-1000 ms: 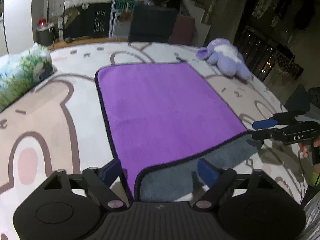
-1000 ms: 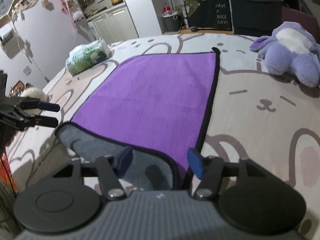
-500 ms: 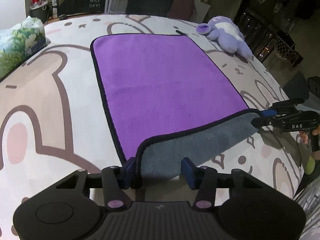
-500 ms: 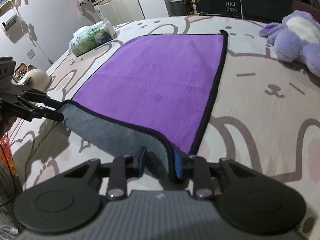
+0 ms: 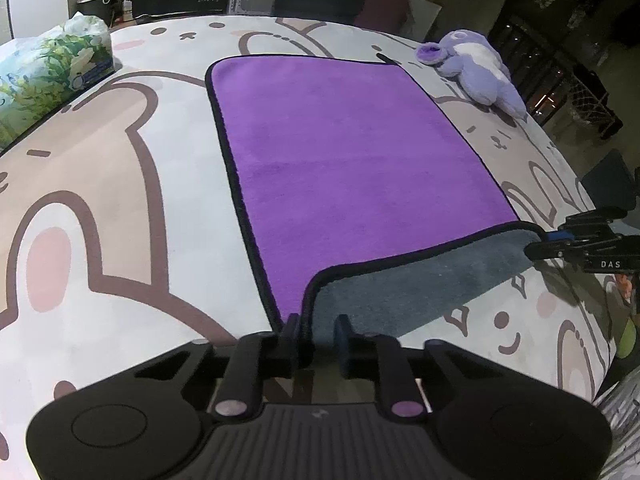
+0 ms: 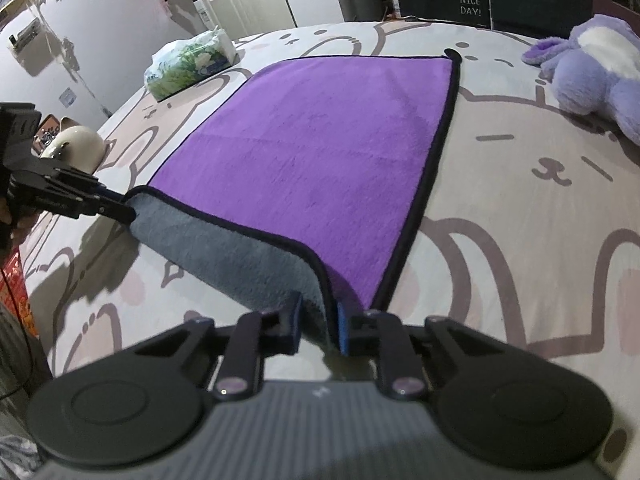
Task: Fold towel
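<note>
A purple towel (image 5: 352, 152) with a black hem and a grey underside lies flat on a cartoon-print cover; it also shows in the right wrist view (image 6: 320, 152). Its near edge is lifted, showing the grey side (image 5: 416, 280). My left gripper (image 5: 318, 334) is shut on the towel's near left corner. My right gripper (image 6: 320, 328) is shut on the near right corner. Each gripper shows in the other's view, the right one (image 5: 560, 246) and the left one (image 6: 100, 206), pinching its corner.
A purple plush toy (image 5: 476, 72) lies at the far right of the cover (image 5: 120, 200). A green-printed tissue pack (image 5: 48, 80) lies at the far left. A white rounded object (image 6: 76, 148) sits off the left edge. Dark furniture stands behind.
Both grippers have closed from open onto the towel's near corners. The near edge has risen off the cover, showing more grey underside.
</note>
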`<state>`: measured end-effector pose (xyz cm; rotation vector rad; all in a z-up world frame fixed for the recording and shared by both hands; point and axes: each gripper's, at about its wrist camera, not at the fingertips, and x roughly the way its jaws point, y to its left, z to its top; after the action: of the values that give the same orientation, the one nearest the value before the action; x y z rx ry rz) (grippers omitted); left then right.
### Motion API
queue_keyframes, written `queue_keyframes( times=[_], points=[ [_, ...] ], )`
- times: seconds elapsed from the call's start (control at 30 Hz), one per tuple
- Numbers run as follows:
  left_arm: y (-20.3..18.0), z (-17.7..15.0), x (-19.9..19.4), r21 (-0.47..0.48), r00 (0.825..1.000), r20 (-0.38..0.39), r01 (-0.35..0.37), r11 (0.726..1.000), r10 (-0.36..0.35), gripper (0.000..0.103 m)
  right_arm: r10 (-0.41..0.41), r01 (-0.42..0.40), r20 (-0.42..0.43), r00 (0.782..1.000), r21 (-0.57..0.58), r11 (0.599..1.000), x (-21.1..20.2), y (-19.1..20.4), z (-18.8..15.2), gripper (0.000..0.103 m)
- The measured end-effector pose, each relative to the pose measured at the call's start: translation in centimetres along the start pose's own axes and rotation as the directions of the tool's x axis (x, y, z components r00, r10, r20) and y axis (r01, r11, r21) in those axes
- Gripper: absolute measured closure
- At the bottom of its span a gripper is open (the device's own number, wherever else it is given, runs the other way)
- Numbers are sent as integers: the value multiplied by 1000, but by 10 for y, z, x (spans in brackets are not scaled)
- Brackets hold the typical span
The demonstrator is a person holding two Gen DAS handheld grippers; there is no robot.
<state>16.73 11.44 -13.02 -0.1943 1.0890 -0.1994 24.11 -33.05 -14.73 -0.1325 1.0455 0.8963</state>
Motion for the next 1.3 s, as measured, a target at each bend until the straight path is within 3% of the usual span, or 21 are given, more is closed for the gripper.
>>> queue_keyframes(
  times=[0.17,0.33,0.6,1.03,1.3],
  points=[
    [0,0,-1,8,1000,3,-9,1000,9,97,-7,7,-3,1000,-16,1000,1,2,1,92],
    [0,3,-6,7,1000,27,-14,1000,14,97,-12,12,5,1000,-30,999,0,4,1,94],
    [-1,17,-24,-10,991,128,-24,1000,25,97,-22,24,82,996,-23,999,-16,4,12,96],
    [-4,48,-53,-45,954,293,-54,998,65,97,-75,76,251,965,8,997,-44,2,49,96],
    [-3,74,-59,-89,919,383,-69,994,98,97,-117,110,346,931,39,993,-51,3,79,96]
  ],
)
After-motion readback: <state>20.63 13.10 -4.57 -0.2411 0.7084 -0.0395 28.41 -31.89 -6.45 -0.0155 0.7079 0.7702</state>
